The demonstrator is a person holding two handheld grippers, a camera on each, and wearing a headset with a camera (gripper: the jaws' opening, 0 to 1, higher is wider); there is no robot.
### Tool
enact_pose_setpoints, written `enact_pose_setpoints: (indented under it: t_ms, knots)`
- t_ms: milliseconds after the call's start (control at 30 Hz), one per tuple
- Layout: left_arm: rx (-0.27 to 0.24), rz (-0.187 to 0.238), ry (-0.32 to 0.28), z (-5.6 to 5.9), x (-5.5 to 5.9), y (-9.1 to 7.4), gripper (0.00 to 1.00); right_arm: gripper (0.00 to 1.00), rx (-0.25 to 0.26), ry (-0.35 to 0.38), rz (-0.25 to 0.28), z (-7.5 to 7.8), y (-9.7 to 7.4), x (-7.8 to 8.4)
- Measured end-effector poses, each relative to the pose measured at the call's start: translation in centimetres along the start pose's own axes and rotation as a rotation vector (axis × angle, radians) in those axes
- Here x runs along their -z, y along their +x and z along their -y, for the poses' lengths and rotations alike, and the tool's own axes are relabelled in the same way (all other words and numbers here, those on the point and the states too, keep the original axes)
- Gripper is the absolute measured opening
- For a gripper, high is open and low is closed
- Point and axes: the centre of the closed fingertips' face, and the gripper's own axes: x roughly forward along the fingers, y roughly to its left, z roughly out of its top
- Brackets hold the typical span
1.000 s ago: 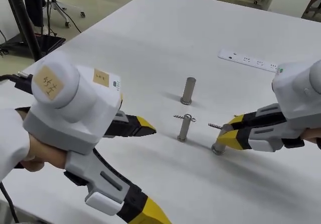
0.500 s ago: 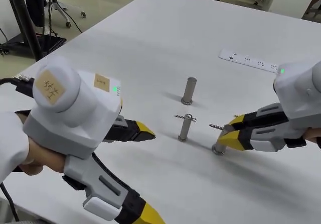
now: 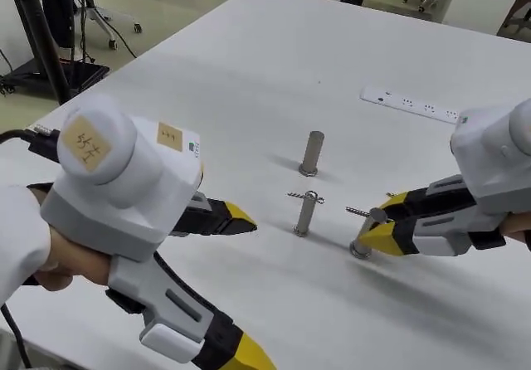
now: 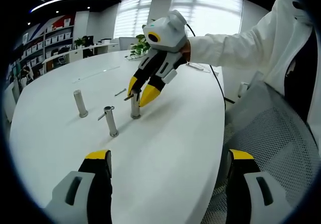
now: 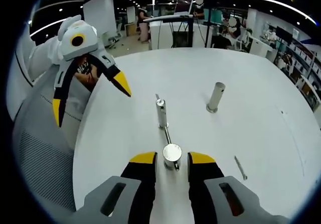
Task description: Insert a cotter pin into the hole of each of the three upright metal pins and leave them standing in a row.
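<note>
Straddling metal pin (image 5: 172, 152), right gripper (image 5: 171, 158) jaws, cotter pin (image 5: 167, 133) through it

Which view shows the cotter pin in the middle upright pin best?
Head view: the cotter pin sits side-on through the middle pin. The left gripper view shows it small; the right gripper view shows one end poking out.

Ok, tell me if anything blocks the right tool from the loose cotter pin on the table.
Nothing visible does: the loose cotter pin lies on the table beside the right tool, which straddles a metal pin.
</note>
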Motion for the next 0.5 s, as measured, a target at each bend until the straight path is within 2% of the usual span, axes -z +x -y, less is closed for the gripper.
enact_pose_setpoints:
  t_ms: [100,167,267,367,400,433,500]
  knots:
    - [-0.018,0.016,-0.002,-0.4,-0.4,-0.3,0.94,0.23,0.009,0.027,0.037,-0.1,-1.0,-0.6]
    - [-0.018,0.032,-0.016,-0.4,-0.7,-0.5,0.94,0.26,-0.011,0.097,0.096,-0.7,-1.8,-1.3]
    - [-0.029,0.049,-0.018,-0.6,-1.2,-0.8,0.94,0.31,-0.007,0.162,0.169,-0.9,-3.3,-2.0]
    - [-0.04,0.074,-0.025,-0.8,-1.7,-1.1,0.94,0.33,0.015,0.175,0.189,-1.3,-4.5,-1.9]
    - [-0.046,0.091,-0.031,-1.0,-2.0,-1.2,0.93,0.36,0.026,0.182,0.195,-1.4,-4.8,-1.8]
    - [-0.05,0.103,-0.037,-1.0,-2.3,-1.4,0.93,0.41,0.049,0.203,0.227,-1.4,-5.3,-2.0]
    - [-0.055,0.122,-0.044,-1.2,-2.6,-1.7,0.92,0.52,0.057,0.252,0.235,-1.6,-6.0,-1.6]
